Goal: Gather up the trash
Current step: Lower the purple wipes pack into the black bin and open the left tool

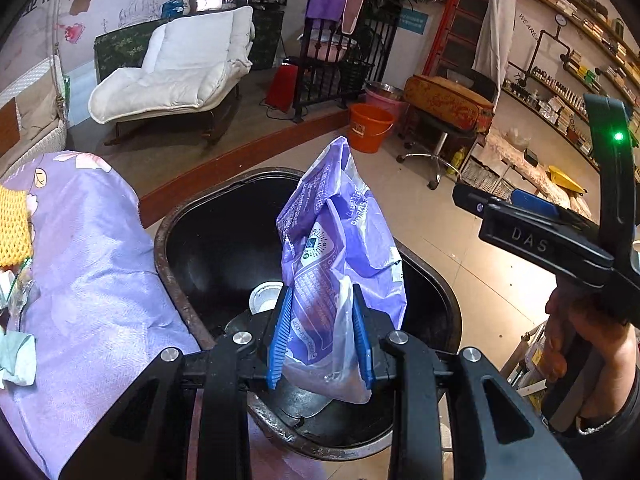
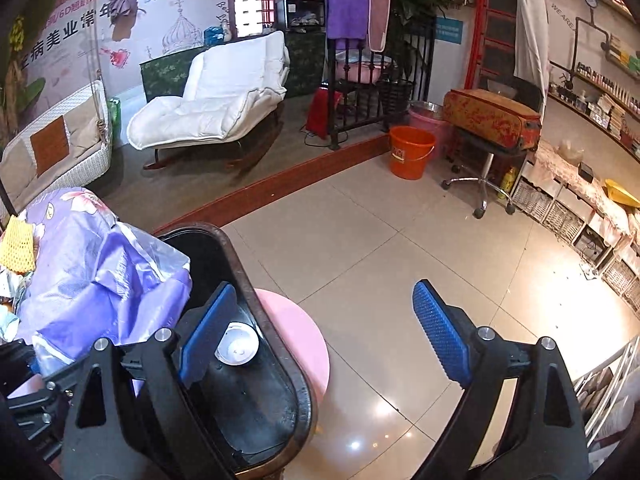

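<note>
My left gripper (image 1: pixel 320 336) is shut on a crumpled purple plastic package (image 1: pixel 336 248) and holds it upright over the open black trash bin (image 1: pixel 188 240). A small white cup (image 1: pixel 264 296) lies at the bin's bottom. In the right wrist view the package (image 2: pixel 116 276) shows at the left, above the bin (image 2: pixel 260 276), with the cup (image 2: pixel 237 343) inside. My right gripper (image 2: pixel 324 336) is open and empty, its left finger over the bin's right rim; it also shows at the right of the left wrist view (image 1: pixel 532 216).
A table with a purple flowered cloth (image 1: pixel 92 264) stands left of the bin, with a yellow mesh piece (image 1: pixel 14 228) and crumpled paper (image 1: pixel 16 356) on it. The bin sits on a pink stool (image 2: pixel 304 344). An orange bucket (image 2: pixel 410 152) and a wheeled stool (image 2: pixel 480 176) stand farther off on the tiled floor.
</note>
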`<action>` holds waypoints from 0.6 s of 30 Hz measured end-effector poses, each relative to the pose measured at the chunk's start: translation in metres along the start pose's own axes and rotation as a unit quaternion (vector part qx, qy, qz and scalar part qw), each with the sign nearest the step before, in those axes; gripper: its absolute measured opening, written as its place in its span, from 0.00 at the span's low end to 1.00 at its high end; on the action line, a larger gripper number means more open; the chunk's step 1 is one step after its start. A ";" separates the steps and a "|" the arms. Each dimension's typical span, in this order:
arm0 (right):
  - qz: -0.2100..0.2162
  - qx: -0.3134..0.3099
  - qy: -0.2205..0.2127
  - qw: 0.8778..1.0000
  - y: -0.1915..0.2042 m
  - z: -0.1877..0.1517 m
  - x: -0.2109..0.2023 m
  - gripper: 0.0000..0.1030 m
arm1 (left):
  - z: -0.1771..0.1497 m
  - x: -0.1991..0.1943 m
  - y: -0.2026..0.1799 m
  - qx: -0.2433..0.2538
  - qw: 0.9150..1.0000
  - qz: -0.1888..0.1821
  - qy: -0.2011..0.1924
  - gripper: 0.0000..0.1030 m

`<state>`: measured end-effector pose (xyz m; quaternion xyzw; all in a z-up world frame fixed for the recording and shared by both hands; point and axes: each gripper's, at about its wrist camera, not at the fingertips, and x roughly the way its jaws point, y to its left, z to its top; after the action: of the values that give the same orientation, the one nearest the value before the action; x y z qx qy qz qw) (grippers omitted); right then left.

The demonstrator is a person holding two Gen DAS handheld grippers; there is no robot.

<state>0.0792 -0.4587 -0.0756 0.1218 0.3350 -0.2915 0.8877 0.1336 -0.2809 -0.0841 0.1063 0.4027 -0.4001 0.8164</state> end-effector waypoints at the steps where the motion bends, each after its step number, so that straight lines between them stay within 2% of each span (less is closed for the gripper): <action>1: 0.000 0.003 0.000 1.000 -0.003 0.000 -0.001 0.87 | 0.001 0.004 -0.002 0.003 1.000 0.001 0.004 0.29; 4: 0.000 0.008 0.003 1.000 -0.008 -0.001 0.001 0.88 | 0.003 0.017 -0.006 0.008 1.000 0.007 0.019 0.29; 6: 0.003 0.012 0.004 1.000 -0.011 0.000 0.003 0.90 | 0.004 0.023 -0.007 0.008 1.000 0.013 0.026 0.34; 7: 0.003 0.013 0.004 1.000 -0.013 0.000 0.006 0.90 | 0.004 0.025 -0.008 0.008 0.999 0.013 0.028 0.44; 8: 0.003 0.015 0.003 1.000 -0.015 0.000 0.006 0.91 | 0.005 0.026 -0.009 0.008 0.999 0.013 0.029 0.61; 10: 0.004 0.020 0.003 1.000 -0.017 -0.001 0.005 0.91 | 0.004 0.023 -0.010 0.008 1.000 0.019 0.018 0.82; 18: 0.016 0.028 -0.002 0.999 -0.011 -0.002 0.005 0.92 | -0.001 0.000 -0.005 -0.004 1.000 0.014 -0.009 0.86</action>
<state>0.0744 -0.4689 -0.0801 0.1512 0.3231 -0.2870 0.8890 0.1296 -0.2838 -0.0843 0.1055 0.3953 -0.3878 0.8260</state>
